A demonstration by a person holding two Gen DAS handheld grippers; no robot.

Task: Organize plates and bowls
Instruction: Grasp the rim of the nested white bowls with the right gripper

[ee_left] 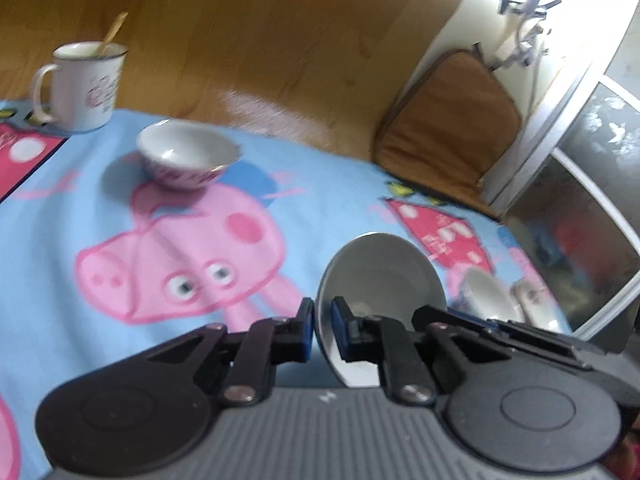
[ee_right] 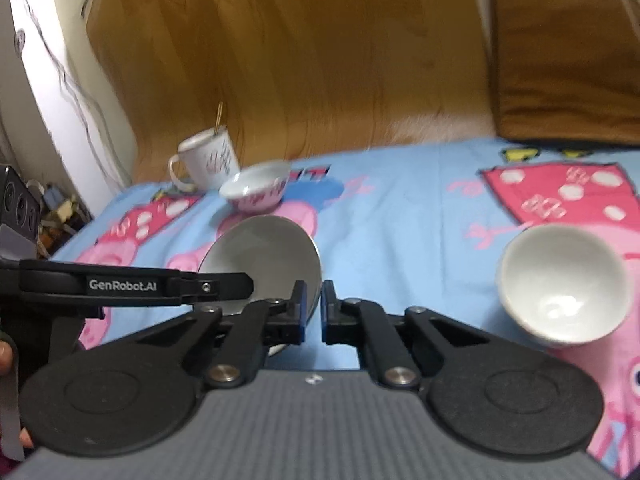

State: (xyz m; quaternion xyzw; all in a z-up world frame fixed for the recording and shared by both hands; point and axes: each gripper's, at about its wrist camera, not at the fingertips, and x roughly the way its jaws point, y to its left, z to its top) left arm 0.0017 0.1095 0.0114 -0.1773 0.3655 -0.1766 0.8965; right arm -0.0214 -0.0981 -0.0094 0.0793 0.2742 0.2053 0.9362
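A plain white plate stands tilted on edge over the blue cartoon cloth. My left gripper is shut on its near rim, one pad on each face. In the right wrist view the same plate leans to the left, and my right gripper is shut on its right rim. One of the left gripper's black fingers reaches the plate from the left. A small bowl with red markings sits upright farther back. A plain white bowl rests on the cloth to the right.
A white mug with a stick in it stands at the cloth's far left edge. A brown cushion leans at the back right against a wooden panel. A power strip and cables lie off the left edge.
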